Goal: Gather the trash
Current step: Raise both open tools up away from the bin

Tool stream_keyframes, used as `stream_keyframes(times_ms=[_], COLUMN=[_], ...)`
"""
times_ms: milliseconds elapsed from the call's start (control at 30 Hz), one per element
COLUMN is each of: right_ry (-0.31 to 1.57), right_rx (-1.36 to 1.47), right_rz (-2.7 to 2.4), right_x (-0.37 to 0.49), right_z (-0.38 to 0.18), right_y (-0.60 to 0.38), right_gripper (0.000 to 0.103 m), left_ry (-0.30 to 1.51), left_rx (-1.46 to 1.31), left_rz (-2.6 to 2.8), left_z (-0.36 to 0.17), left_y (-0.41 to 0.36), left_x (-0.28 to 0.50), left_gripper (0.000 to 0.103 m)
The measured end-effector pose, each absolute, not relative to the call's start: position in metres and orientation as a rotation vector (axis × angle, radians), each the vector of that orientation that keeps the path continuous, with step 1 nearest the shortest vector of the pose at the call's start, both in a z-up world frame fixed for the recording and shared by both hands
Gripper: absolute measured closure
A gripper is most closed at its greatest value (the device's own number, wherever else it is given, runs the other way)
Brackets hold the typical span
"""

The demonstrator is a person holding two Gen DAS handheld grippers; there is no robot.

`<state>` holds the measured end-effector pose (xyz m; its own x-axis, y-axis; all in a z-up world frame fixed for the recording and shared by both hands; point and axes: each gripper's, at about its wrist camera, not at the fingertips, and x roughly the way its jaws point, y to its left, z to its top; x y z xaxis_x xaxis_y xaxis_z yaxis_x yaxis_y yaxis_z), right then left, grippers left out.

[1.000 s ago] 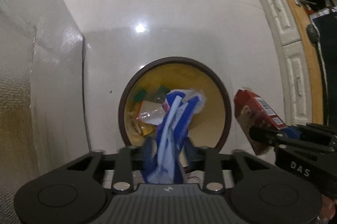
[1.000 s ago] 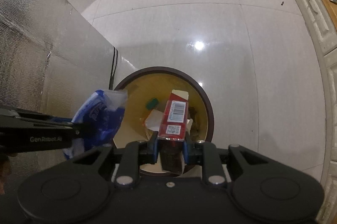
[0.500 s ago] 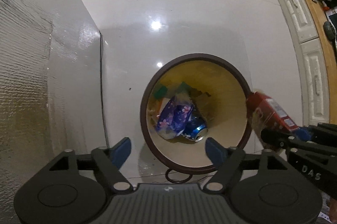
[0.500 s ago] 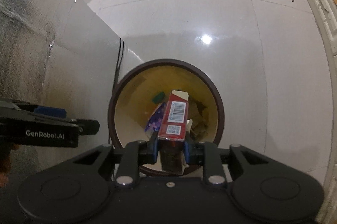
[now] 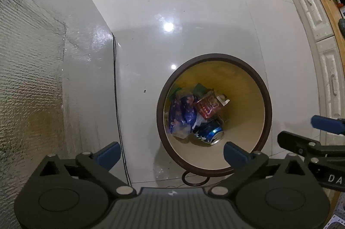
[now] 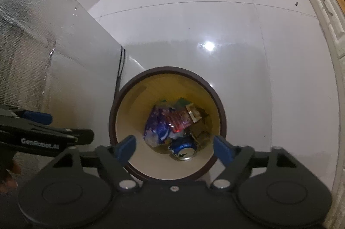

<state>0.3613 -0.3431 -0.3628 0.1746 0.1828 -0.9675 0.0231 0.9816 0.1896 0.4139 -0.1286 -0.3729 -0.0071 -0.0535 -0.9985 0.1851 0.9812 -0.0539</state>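
Note:
A round bin (image 5: 213,55) with a dark brown rim and yellow inside stands on the floor below both grippers. At its bottom lie a blue-purple wrapper (image 5: 182,112), a red carton (image 5: 208,107) and a blue can (image 5: 208,132). My left gripper (image 5: 171,154) hangs over the bin's near-left edge, jaws opening wide with nothing between them. My right gripper (image 6: 174,148) is above the bin (image 6: 168,68), jaws also opening and empty. Under it I see the wrapper (image 6: 156,125), carton (image 6: 180,119) and can (image 6: 183,147). Each gripper shows at the edge of the other's view.
A silver foil-faced cabinet (image 5: 32,78) rises at the left, and a black cable (image 5: 117,110) runs along its foot. White drawers with a wooden top (image 5: 323,35) line the right. Glossy white floor tiles (image 5: 194,13) lie beyond the bin. A small ring (image 5: 195,179) rests by the bin's base.
The left gripper let go of the blue wrapper, which dropped into the bin. Then the right gripper released the red carton, which now lies in the bin too. Both jaws spread wide.

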Motion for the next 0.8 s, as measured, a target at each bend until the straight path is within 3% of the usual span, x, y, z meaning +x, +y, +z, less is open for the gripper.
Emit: stream_keyframes(times_ms=[100,167,800], right_ry=[1.385,1.381,1.356], right_rx=[0.177,0.182,0.183], right_rz=[0.092,0.081,0.029], right_x=[0.359,0.357,0.324], right_z=[-0.359,-0.357,-0.333], right_y=[-0.348,-0.351,-0.353], right_gripper=[0.003,0.000,0.000], left_ry=[1.569,1.568,1.495], left_rx=[0.101,0.104,0.090], left_rz=[-0.180,-0.170,-0.126], left_z=[-0.371,-0.369,-0.325], left_y=[-0.127,-0.124,-0.112], left_x=[0.412,0.411,0.376], left_gripper=[0.000,0.000,0.000])
